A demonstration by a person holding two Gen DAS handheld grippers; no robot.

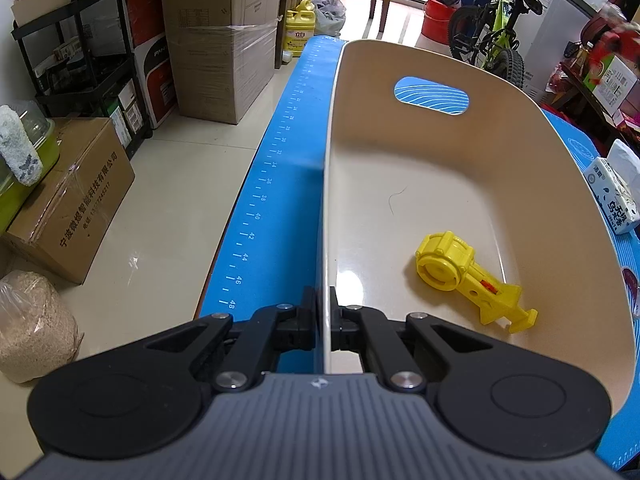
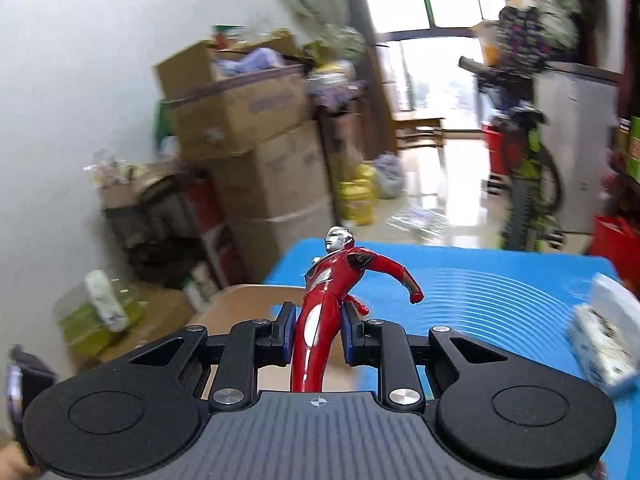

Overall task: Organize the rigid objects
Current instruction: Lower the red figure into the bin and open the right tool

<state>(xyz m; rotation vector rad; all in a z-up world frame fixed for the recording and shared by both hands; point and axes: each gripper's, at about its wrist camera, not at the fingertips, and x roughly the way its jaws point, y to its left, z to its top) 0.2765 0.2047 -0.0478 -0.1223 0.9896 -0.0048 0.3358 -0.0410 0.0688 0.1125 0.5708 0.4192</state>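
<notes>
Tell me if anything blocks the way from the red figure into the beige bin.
Nothing visible does. The right hand-held gripper holds the red figure above the blue mat. The beige bin is open-topped, with only a yellow toy near its right wall; the left hand-held gripper clamps its rim.

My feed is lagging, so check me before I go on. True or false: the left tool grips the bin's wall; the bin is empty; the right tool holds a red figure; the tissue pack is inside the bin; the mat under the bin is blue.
1. The left tool grips the wall of the bin. True.
2. The bin is empty. False: a yellow toy lies on its floor.
3. The right tool holds a red figure. True.
4. The tissue pack is inside the bin. False: it sits outside, on the mat.
5. The mat is blue. True.
</notes>
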